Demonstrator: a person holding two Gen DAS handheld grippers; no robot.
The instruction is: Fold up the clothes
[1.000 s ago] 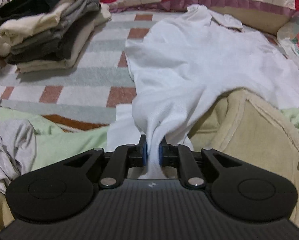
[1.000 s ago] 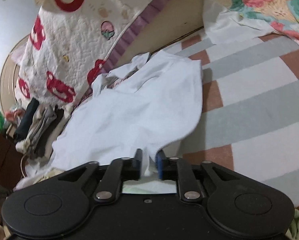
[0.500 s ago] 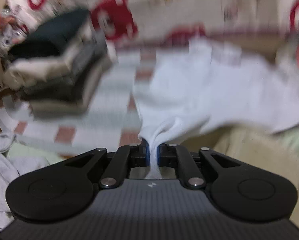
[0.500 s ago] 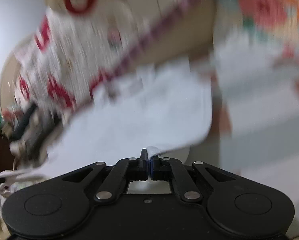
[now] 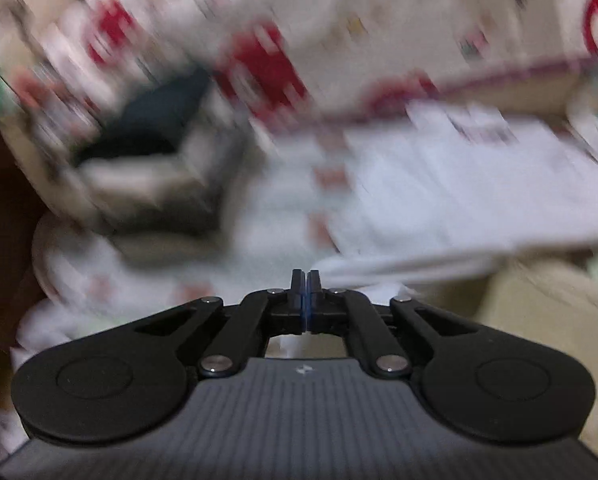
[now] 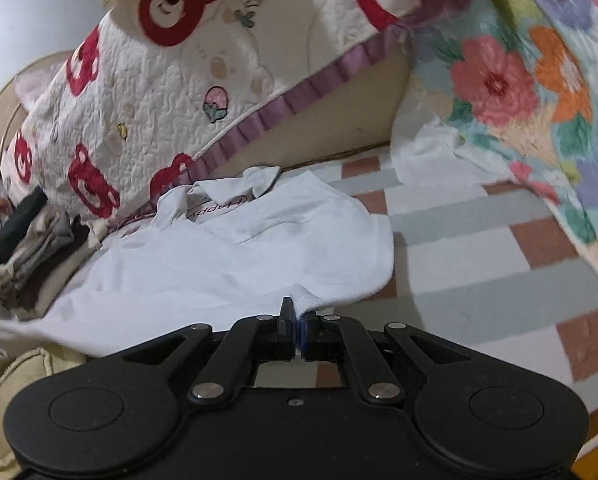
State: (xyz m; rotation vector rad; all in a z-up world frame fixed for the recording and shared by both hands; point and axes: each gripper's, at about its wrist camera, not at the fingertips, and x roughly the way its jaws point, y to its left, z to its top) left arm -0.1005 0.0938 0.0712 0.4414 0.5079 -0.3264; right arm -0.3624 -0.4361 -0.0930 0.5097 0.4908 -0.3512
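In the blurred left wrist view, a stack of folded clothes [image 5: 147,176], dark on top and pale below, sat at centre left of the frame before a quilted bedspread printed with red bears [image 5: 339,32]. The left hand-held gripper [image 5: 305,280] at lower centre was fully closed, its jaws pressed together; a hem of the white T-shirt [image 5: 479,200] ran off from its tips toward the right, though the blur left it unclear whether cloth was pinched between the pads. A cream-coloured blanket [image 5: 539,320] filled the lower right.

In the sharper right wrist view, the same stack [image 6: 27,236] lay at the far left edge, beside the bear quilt [image 6: 147,92] with its purple ruffled border, which hung across the upper left and centre. The white T-shirt [image 6: 227,256] lay spread on a checked rug of grey, white and brick-red squares [image 6: 499,264], its collar turned up toward the quilt with printed lettering showing inside. At lower centre the right hand-held gripper [image 6: 297,312] was clamped on the shirt's near edge, the fabric lifted slightly at that point. A floral blanket [image 6: 539,80] draped down the upper right of the frame.
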